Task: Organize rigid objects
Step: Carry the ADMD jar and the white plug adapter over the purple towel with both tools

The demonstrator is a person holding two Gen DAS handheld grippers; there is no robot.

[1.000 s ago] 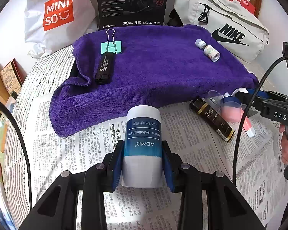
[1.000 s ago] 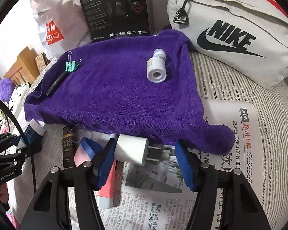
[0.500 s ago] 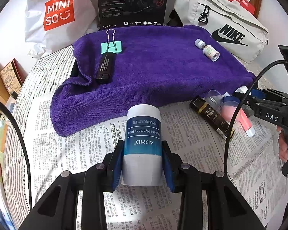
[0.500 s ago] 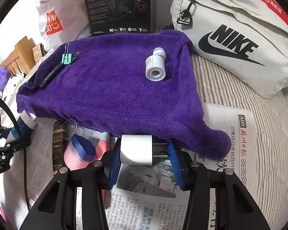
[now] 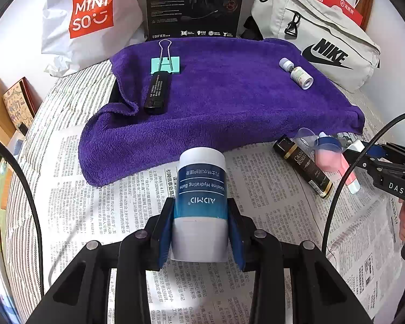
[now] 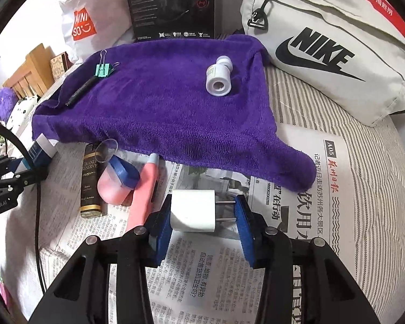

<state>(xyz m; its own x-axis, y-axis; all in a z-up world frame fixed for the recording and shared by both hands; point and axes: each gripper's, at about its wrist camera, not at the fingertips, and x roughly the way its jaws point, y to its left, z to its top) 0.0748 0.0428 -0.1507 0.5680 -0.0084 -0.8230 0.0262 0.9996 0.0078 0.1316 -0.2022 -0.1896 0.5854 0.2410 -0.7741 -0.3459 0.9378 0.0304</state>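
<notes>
Left gripper (image 5: pixel 201 228) clamped on a blue-and-white balm tube (image 5: pixel 201 205), held over the newspaper (image 5: pixel 99 202) just short of the purple towel (image 5: pixel 229 102). Right gripper (image 6: pixel 202 228) has just been closing; its pads now grip a white plug adapter (image 6: pixel 193 210), prongs against the right pad. On the towel: binder clip (image 5: pixel 165 64), black lighter (image 5: pixel 157 93), small white bottle (image 6: pixel 218 79).

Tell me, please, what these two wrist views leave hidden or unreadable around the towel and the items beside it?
- Left wrist view: the balm jar hides the newspaper behind it; its base is masked by the left gripper.
- Right wrist view: the pink tube has its far end tucked under the purple towel.
- Both views: the black box is cut off at the top edge, its fine print too small.
</notes>
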